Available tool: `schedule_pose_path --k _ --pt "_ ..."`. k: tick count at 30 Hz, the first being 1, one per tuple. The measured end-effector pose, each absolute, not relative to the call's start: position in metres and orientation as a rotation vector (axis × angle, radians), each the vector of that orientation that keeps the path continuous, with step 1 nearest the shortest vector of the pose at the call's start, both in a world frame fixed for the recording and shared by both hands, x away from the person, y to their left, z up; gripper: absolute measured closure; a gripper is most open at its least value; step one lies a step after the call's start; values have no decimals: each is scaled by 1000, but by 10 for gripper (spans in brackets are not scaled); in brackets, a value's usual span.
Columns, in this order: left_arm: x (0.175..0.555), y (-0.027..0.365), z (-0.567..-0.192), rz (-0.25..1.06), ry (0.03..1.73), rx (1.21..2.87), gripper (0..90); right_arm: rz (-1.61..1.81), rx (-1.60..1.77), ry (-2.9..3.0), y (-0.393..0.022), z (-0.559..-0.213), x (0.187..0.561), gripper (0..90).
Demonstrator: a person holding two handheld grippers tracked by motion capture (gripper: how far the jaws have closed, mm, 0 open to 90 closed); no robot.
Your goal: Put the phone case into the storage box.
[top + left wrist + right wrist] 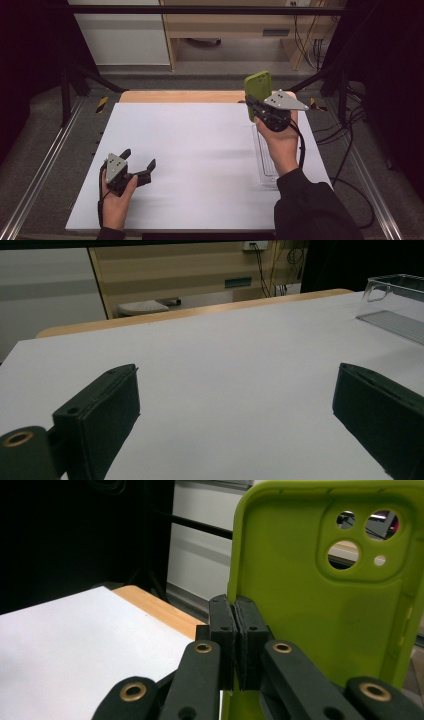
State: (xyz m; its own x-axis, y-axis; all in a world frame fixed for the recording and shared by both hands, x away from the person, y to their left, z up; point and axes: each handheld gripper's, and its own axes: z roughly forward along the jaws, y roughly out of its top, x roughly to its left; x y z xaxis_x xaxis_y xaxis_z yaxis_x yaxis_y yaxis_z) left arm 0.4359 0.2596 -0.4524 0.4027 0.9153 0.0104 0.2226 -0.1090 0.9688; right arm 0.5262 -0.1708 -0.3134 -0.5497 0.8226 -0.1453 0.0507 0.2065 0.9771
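Overhead, right gripper is holding a green phone case aloft above the clear tray; left gripper is resting, jaws spread. Left gripper view — tray ahead, nothing grasped. Right gripper view — pads are pinching the case's thin edge; it could pivot and slip.
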Motion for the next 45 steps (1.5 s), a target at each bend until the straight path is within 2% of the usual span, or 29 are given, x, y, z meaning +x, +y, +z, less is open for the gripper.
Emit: schedule_pose_path --k 22,45 --pt "436 259 -453 823 1020 1606 46 1405 1051 1681 -209 -336 544 884" --pt "437 262 -454 819 1026 1598 45 1349 1242 1654 -214 -378 590 884"
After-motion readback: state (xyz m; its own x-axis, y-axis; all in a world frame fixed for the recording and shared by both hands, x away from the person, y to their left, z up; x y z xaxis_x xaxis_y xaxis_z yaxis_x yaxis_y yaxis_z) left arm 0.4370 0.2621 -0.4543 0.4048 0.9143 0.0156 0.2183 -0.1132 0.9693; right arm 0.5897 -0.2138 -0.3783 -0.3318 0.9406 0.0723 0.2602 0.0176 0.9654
